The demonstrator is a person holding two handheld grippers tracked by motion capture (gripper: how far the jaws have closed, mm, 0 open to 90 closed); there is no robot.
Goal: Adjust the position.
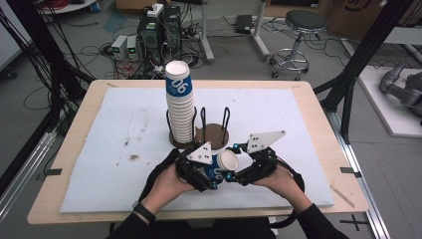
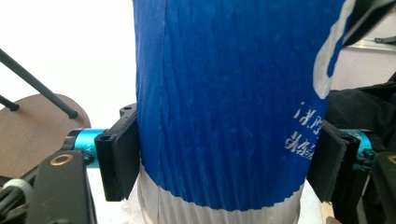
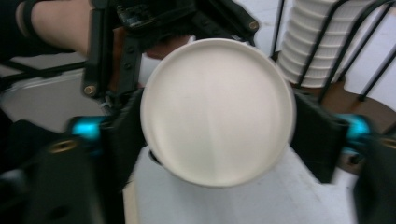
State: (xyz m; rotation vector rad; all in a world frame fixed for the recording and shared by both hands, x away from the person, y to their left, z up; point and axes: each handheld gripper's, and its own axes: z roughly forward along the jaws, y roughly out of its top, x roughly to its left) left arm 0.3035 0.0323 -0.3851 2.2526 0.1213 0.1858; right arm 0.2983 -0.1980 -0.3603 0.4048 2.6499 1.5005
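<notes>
Left tool [image 1: 211, 174]: jaws pinching the blue side wall of a paper cup [image 1: 221, 166], which is held above the near middle of the bench [image 1: 74, 149], long axis near level, its white end facing the right tool [image 1: 238, 164]. Right tool: jaws spread to either side of that round white end [image 3: 217, 112]; touching or just clear, cannot tell. Behind: stack of paper cups [image 1: 180, 102] upright in a wire cup holder [image 1: 209, 132] on a round brown base.
</notes>
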